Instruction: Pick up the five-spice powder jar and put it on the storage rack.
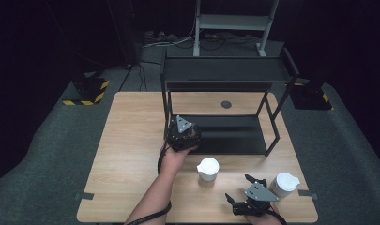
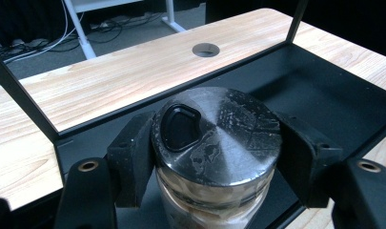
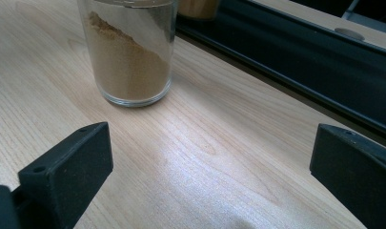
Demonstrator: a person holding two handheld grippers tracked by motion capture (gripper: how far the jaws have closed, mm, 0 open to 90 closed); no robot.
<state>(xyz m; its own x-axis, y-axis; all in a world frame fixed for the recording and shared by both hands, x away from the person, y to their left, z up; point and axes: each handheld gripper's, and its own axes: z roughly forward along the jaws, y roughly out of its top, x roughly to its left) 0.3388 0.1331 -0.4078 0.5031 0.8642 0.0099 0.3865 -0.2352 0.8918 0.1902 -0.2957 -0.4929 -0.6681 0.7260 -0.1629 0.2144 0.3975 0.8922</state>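
- Your left gripper (image 2: 214, 157) is clamped on a glass jar with a dark metal lid (image 2: 217, 136), its black pads pressing either side just under the lid; the jar hangs over the near left corner of the black rack's lower shelf (image 1: 234, 133).
- Your right gripper (image 1: 247, 191) rests at the near right of the table (image 1: 131, 140) with its jaws spread wide and nothing between them.
- A glass jar of brown powder (image 3: 128, 52) stands just beyond those open jaws (in the high view it is the white-lidded jar (image 1: 208, 168) near the table's middle), and a second white-lidded jar (image 1: 285, 183) sits close on the gripper's right.
- The hold is high on smooth glass, so the jar could slip or tilt if you swing it quickly.
- The rack's upright post (image 2: 19, 95) stands close on the left; drifting that way could knock the jar against it.
- Letting go before the base sits flat on the shelf could tip it over the shelf's front edge.
- Moving the right gripper carelessly could nudge either white-lidded jar over.
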